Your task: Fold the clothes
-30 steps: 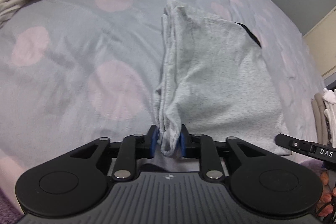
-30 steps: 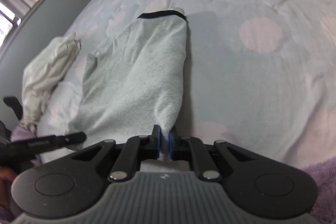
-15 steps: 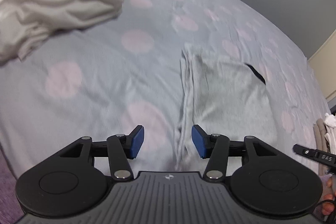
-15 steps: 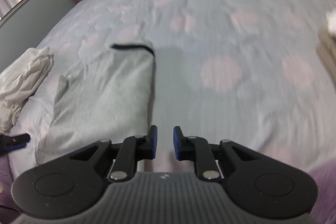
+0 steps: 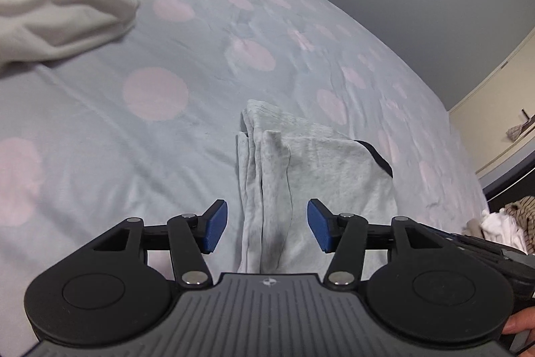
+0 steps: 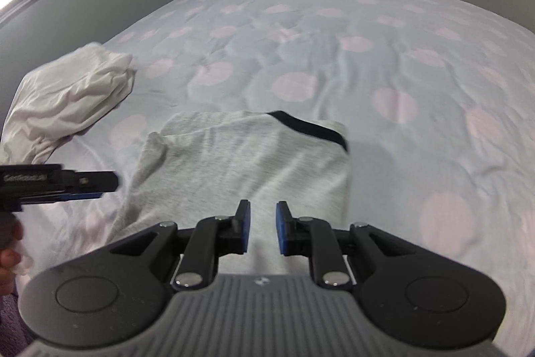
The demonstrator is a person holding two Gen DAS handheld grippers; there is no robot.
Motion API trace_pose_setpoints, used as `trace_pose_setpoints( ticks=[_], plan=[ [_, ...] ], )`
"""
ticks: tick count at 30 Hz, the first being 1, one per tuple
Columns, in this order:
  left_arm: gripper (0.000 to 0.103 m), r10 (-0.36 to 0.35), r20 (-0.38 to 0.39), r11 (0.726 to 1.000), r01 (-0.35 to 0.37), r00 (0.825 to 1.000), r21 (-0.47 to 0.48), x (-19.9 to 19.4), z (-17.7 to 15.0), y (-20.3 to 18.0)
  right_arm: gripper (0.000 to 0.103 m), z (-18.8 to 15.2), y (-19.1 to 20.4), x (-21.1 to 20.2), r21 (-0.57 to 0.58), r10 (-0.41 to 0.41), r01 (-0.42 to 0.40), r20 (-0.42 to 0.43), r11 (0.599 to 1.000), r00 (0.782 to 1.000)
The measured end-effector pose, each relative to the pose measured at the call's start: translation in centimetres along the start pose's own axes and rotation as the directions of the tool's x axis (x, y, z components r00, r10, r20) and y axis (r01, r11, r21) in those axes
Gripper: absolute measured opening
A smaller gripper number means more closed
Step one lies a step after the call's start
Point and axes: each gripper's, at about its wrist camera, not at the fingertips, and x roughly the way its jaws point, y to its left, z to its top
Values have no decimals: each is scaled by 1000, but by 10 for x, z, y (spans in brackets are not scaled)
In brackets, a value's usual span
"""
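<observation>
Nearest to me, my left gripper (image 5: pixel 267 226) has its fingers spread wide and empty, with the near end of the grey shirt (image 5: pixel 311 176) lying on the bed between and just below the pads. My right gripper (image 6: pixel 260 231) is parted too, more narrowly, holding nothing, and it hovers over the shirt's near hem.

The shirt lies flat on the spotted bedsheet (image 5: pixel 153 129), folded into a long panel whose long axis runs straight away from both sets of fingers. The left gripper sits over the shirt's bunched left edge, where several layers stack in ridges; the right is over the flat middle, toward the right edge. I judge the coming move to be a fold along that long axis, near end carried to the far end, so both hands need the near corners, which sit right under them.

Farther out, the dark collar trim (image 6: pixel 311 129) marks the far end. The right view shows the whole panel, the left gripper's side, and the window and plush toys beyond; the left view alone shows the stacked edge layers and a pile of clothes (image 5: pixel 508 219) at right. A crumpled white garment (image 6: pixel 70 96) lies well apart, far left.
</observation>
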Motion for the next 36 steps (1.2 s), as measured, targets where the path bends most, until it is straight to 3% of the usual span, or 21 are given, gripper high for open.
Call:
trace_pose_setpoints(
  ticks=[5, 6, 9, 14, 18, 25, 30, 36],
  plan=[
    [45, -29, -11, 999, 29, 1000, -30, 25, 9, 11, 20, 15, 18, 24, -49, 53, -54, -21, 997, 998],
    [37, -31, -10, 999, 31, 999, -29, 29, 10, 12, 20, 18, 21, 29, -52, 62, -63, -22, 997, 998],
    [28, -34, -6, 999, 34, 999, -24, 38, 11, 15, 20, 28, 29, 41, -55, 90, -91, -27, 994, 996],
    [29, -34, -7, 999, 33, 999, -39, 47, 12, 20, 26, 46, 45, 57, -73, 149, -151, -38, 986, 988],
    [39, -49, -11, 997, 48, 999, -54, 51, 15, 24, 27, 50, 50, 65, -92, 141, -144, -38, 985, 989],
    [41, -68, -22, 996, 66, 997, -65, 67, 25, 25, 36, 40, 4, 63, -19, 35, -36, -52, 999, 998],
    [35, -61, -29, 998, 60, 998, -34, 74, 28, 22, 43, 32, -49, 57, 62, -46, 49, -57, 997, 997],
    [31, -48, -41, 999, 48, 998, -9, 78, 31, 19, 43, 26, -91, 67, 168, -12, 24, -71, 985, 997]
  ],
)
